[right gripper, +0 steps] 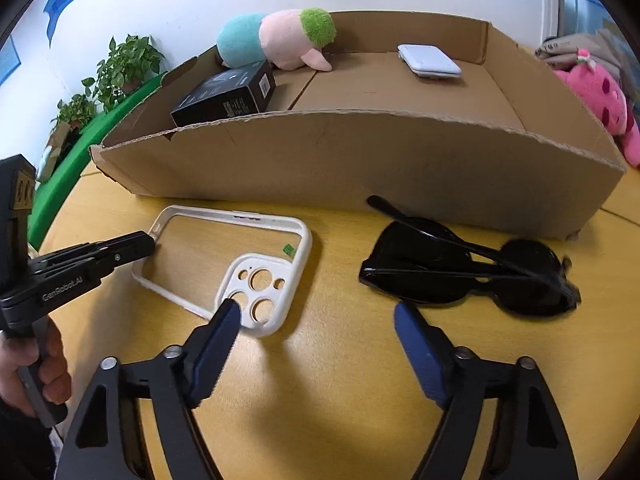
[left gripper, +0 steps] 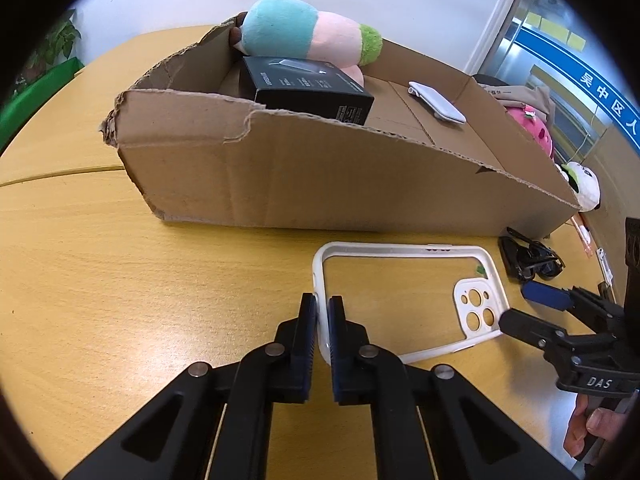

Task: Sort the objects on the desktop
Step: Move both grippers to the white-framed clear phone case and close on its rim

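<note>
A white phone case (left gripper: 472, 304) (right gripper: 264, 296) lies flat on the yellow table in front of a low cardboard box (left gripper: 320, 184) (right gripper: 360, 160). My left gripper (left gripper: 322, 312) is shut on the case's left rim; it also shows in the right wrist view (right gripper: 150, 242). My right gripper (right gripper: 318, 312) is open and empty, its left finger beside the case's camera corner; it shows in the left wrist view (left gripper: 516, 308). Black sunglasses (right gripper: 472, 276) (left gripper: 528, 260) lie folded to the right of the case.
The box holds a plush toy (left gripper: 308, 32) (right gripper: 276, 38), a black carton (left gripper: 308, 88) (right gripper: 228, 96) and a white power bank (left gripper: 438, 102) (right gripper: 430, 62). A pink plush (right gripper: 600, 96) lies right of the box. Potted plants (right gripper: 120, 68) stand at the left.
</note>
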`<state>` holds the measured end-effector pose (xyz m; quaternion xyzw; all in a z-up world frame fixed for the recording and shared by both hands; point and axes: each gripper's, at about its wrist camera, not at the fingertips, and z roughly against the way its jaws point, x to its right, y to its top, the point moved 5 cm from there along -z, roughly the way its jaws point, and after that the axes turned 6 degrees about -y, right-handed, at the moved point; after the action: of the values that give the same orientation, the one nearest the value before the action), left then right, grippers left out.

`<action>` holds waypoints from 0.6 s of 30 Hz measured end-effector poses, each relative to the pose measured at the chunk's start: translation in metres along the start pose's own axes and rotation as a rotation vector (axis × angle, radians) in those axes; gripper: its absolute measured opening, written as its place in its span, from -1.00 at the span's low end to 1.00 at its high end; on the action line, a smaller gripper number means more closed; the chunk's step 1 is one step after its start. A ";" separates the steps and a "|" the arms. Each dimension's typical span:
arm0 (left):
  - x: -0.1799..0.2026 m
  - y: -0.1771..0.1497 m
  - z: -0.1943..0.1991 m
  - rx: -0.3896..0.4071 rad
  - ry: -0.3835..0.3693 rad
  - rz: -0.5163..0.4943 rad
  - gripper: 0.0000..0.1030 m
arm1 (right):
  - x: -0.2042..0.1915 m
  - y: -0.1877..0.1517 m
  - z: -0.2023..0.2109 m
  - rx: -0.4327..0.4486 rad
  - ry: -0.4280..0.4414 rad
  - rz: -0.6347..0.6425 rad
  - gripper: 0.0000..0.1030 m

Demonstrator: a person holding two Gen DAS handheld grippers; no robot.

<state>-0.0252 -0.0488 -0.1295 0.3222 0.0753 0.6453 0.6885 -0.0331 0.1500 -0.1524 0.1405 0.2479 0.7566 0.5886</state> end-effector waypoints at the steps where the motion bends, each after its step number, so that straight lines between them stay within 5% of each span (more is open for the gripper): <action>1: 0.000 0.000 0.000 -0.001 0.000 0.001 -0.89 | -0.002 0.001 0.000 0.004 -0.004 0.006 0.33; 4: 0.001 -0.001 0.000 0.000 -0.007 -0.004 -0.89 | -0.008 0.002 -0.002 0.018 -0.030 0.049 -0.25; 8: 0.004 -0.002 0.000 -0.001 -0.007 -0.011 -0.89 | -0.017 0.002 -0.003 0.019 -0.031 0.077 -0.69; 18: 0.023 0.000 0.040 0.094 -0.016 -0.042 -0.89 | -0.013 0.001 0.023 0.083 0.010 0.047 -0.75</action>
<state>-0.0011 -0.0412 -0.0914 0.3575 0.1069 0.6239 0.6867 -0.0191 0.1419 -0.1314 0.1669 0.2788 0.7600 0.5628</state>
